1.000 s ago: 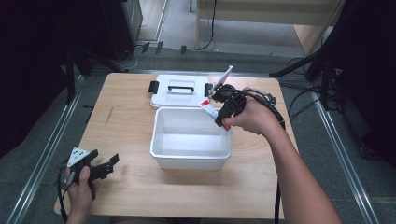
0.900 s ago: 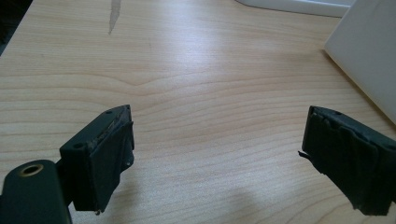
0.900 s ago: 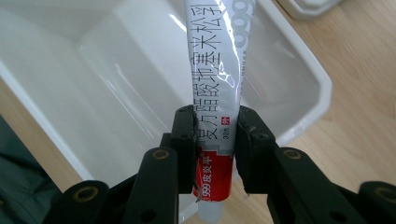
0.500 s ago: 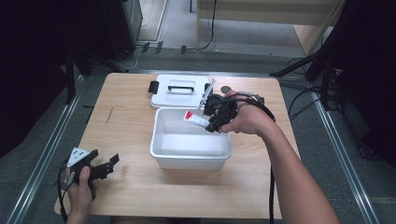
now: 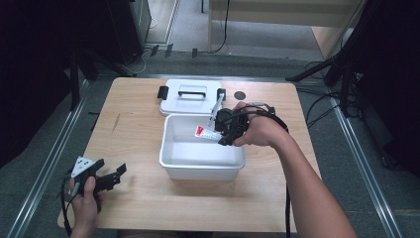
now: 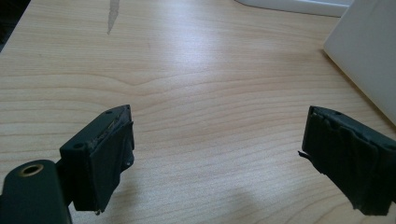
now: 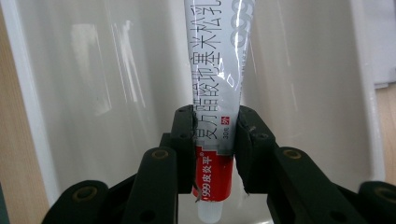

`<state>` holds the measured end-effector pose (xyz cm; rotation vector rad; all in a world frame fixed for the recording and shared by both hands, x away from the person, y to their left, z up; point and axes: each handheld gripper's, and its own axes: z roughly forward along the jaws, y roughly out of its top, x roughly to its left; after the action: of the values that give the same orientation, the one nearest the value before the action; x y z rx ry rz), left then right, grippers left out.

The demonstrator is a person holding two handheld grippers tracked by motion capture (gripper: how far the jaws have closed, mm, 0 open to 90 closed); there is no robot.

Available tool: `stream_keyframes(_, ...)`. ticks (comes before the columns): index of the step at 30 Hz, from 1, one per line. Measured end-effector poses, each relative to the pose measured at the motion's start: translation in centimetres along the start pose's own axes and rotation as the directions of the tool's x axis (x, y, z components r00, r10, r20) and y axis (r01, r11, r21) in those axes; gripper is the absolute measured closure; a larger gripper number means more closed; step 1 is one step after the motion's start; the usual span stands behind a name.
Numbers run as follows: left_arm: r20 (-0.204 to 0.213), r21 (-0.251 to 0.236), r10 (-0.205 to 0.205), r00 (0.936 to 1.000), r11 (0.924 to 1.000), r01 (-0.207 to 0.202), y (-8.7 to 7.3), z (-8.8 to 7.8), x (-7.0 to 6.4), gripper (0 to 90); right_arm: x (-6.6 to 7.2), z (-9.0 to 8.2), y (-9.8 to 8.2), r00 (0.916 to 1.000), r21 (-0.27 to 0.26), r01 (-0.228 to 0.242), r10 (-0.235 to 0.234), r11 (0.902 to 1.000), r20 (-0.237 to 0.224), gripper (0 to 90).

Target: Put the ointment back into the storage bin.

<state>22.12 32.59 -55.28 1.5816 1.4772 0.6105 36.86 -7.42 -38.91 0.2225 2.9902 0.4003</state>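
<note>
Your right gripper (image 5: 221, 133) is clamped on a white-and-red ointment tube (image 5: 204, 132), with both pads pressing its sides in the right gripper view; the tube (image 7: 215, 93) runs straight out ahead of the jaws, printed with dark characters, its red band sitting right at the pads. The tube hangs over the inside of the white plastic bin (image 5: 171, 157), whose glossy floor and walls lie just beyond and beneath the jaws. Directly past that gripper, on the far side of the bin and touching its rim, lies the bin's white lid (image 5: 190, 96) with its handle up.

Your left gripper (image 5: 106, 177) rests low on the table (image 5: 133, 124), well apart from the other one, with its jaws spread wide and nothing between them. In the left gripper view bare pale wood grain stretches ahead of it, and the bin wall (image 6: 364, 60) stands off to its right.

The table is light wood with a small dark mark beyond your left gripper. Around it runs grey floor with metal rails (image 5: 44, 168), cables and dark stands.
</note>
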Motion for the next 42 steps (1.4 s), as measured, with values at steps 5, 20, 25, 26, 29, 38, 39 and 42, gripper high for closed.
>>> stream_keyframes(5,0.0,0.0,0.0,1.0,1.0,0.0,0.0,0.0,0.0,9.6,0.0,0.9,-0.3,0.9999,0.013,-0.001,0.001,0.9999,-0.012,71.6)
stream_keyframes(20,0.001,0.002,0.002,1.0,1.0,-0.002,0.0,0.0,0.0,9.7,0.3,3.8,-0.2,0.9992,0.079,0.008,-0.005,0.9969,-0.041,71.6)
stream_keyframes(25,0.001,0.003,0.001,1.0,1.0,-0.001,0.0,0.0,0.0,9.7,0.4,4.8,-0.2,0.9983,0.095,0.026,-0.021,0.9952,-0.054,71.6)
stream_keyframes(26,0.001,0.003,0.002,1.0,1.0,-0.002,0.0,0.0,0.0,9.7,0.5,5.0,0.0,0.9985,0.111,0.017,-0.011,0.9937,-0.054,71.6)
stream_keyframes(29,0.001,0.003,0.002,1.0,1.0,-0.002,0.0,0.0,0.0,9.7,0.6,5.5,0.2,0.9981,0.121,0.021,-0.014,0.9924,-0.06,71.7)
stream_keyframes(38,0.002,0.003,0.002,1.0,1.0,-0.002,0.0,0.0,0.0,9.7,0.7,6.8,0.8,0.9976,0.168,0.032,-0.021,0.9852,-0.067,71.6)
stream_keyframes(39,0.002,0.003,0.002,1.0,1.0,-0.002,0.0,0.0,0.0,9.7,0.8,6.9,0.8,0.9977,0.18,0.021,-0.009,0.9834,-0.067,71.7)
stream_keyframes(42,0.003,0.003,0.002,1.0,1.0,-0.002,0.0,0.0,0.0,9.7,0.7,7.3,0.9,0.9973,0.195,0.019,-0.005,0.9807,-0.074,71.7)
